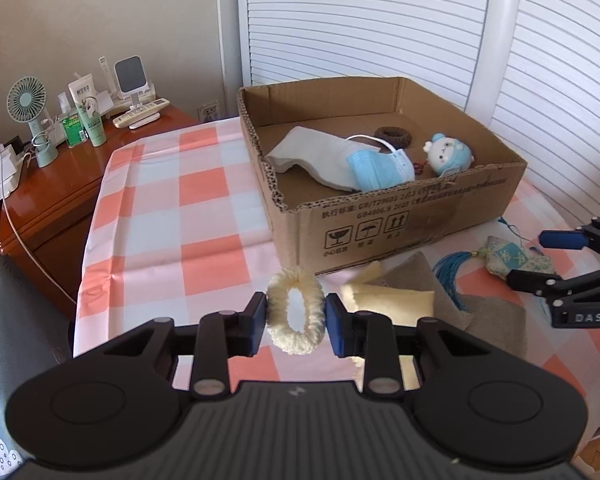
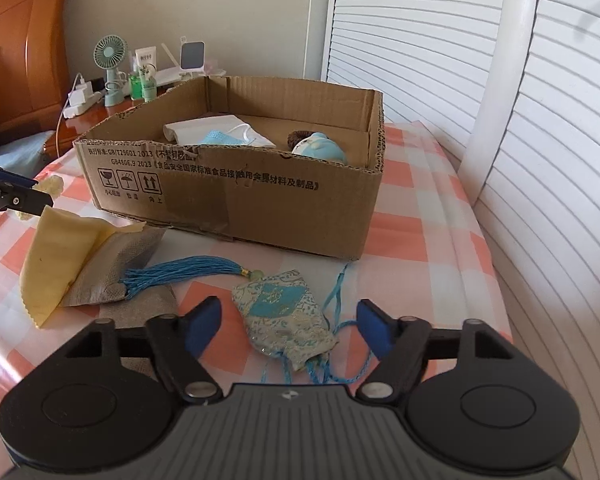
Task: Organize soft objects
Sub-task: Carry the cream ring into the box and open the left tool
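While left gripper (image 1: 296, 317) clamps cream scrunchie (image 1: 296, 312) before cardboard box (image 1: 400, 216), right gripper (image 2: 290, 326) gapes astride sachet (image 2: 286, 320); its cords run under gripper body.

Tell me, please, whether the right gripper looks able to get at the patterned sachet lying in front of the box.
Probably yes: the right gripper stands open with the patterned sachet between its pads, untouched. Nothing covers it; only its blue tassel trails onto the grey cloth.
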`<move>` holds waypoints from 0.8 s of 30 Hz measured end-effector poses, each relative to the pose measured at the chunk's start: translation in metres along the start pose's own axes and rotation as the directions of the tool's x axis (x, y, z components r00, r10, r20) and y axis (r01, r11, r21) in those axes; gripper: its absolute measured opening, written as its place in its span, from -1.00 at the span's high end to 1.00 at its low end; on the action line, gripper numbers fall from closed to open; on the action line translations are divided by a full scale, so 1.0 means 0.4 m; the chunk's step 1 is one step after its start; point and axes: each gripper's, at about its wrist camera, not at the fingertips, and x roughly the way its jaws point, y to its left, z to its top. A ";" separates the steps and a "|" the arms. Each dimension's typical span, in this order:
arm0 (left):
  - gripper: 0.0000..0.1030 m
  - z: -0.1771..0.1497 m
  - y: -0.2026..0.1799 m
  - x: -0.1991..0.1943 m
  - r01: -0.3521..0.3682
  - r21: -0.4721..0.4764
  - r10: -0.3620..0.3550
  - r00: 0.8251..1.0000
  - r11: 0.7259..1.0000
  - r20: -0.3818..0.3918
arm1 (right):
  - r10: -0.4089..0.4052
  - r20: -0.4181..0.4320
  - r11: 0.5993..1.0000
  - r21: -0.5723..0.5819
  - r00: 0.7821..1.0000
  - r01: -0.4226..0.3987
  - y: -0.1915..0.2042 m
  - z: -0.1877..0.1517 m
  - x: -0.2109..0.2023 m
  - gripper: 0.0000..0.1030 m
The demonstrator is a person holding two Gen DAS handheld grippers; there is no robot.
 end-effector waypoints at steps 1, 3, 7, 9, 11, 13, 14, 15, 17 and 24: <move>0.41 0.001 -0.003 -0.002 0.003 0.003 -0.003 1.000 1.000 0.000 | 0.004 0.005 1.000 -0.005 1.000 -0.004 -0.002 -0.002 0.005 -0.54; 0.41 0.004 -0.010 -0.006 0.015 0.011 -0.015 1.000 1.000 0.000 | 0.005 -0.002 1.000 -0.024 1.000 -0.005 -0.004 0.000 0.021 -0.54; 0.41 0.009 -0.021 -0.015 0.039 0.019 -0.039 0.999 0.999 0.000 | 0.021 -0.034 0.996 -0.088 0.999 -0.024 0.005 0.007 0.056 -0.50; 0.41 0.012 -0.026 -0.021 0.048 0.024 -0.048 0.999 0.999 0.001 | 0.049 -0.043 0.994 -0.098 0.998 -0.053 0.008 0.010 0.059 -0.39; 0.41 0.017 -0.032 -0.029 0.061 0.030 -0.061 0.998 0.998 0.002 | 0.067 -0.052 0.993 -0.089 0.996 -0.071 0.008 0.013 0.059 -0.17; 0.41 0.024 -0.039 -0.037 0.072 0.040 -0.072 0.997 0.997 0.001 | 0.067 -0.054 0.993 -0.095 0.996 -0.072 0.013 0.011 0.054 0.15; 0.41 0.027 -0.043 -0.041 0.075 0.047 -0.075 0.997 0.996 0.002 | 0.071 -0.056 0.992 -0.099 0.996 -0.077 0.015 0.012 0.051 0.19; 0.41 0.031 -0.048 -0.046 0.076 0.056 -0.077 0.997 0.995 0.005 | 0.069 -0.064 0.992 -0.102 0.996 -0.075 0.018 0.014 0.048 0.23; 0.41 0.038 -0.058 -0.055 0.078 0.075 -0.078 0.997 0.994 0.009 | 0.047 -0.071 0.991 -0.122 0.996 -0.055 0.025 0.016 0.043 0.31; 0.41 0.073 -0.083 -0.084 0.080 0.122 -0.083 0.996 0.989 0.024 | 0.042 -0.064 0.987 -0.152 0.997 -0.051 0.028 0.027 -0.001 0.37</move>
